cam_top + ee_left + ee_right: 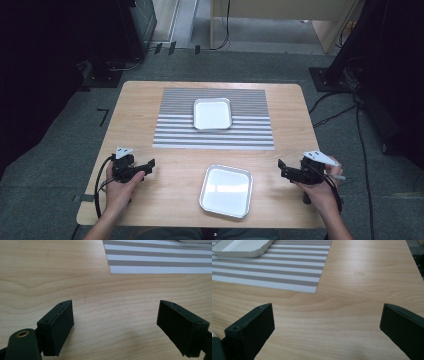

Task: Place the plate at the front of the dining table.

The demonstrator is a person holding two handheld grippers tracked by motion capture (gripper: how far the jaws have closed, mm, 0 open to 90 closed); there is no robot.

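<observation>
Two trays sit untouched: near tray at lower centre, far tray on the striped mat. Left gripper and right gripper gape empty; work looks unstarted.

The worktop is pale, smooth wood grain; the striped mat looks woven; both trays are shiny metal; the fingers are matt black.

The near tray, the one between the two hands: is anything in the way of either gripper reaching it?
Nothing visible. Bare wooden table lies between the left gripper and the near tray, and between the right gripper and it.
</observation>
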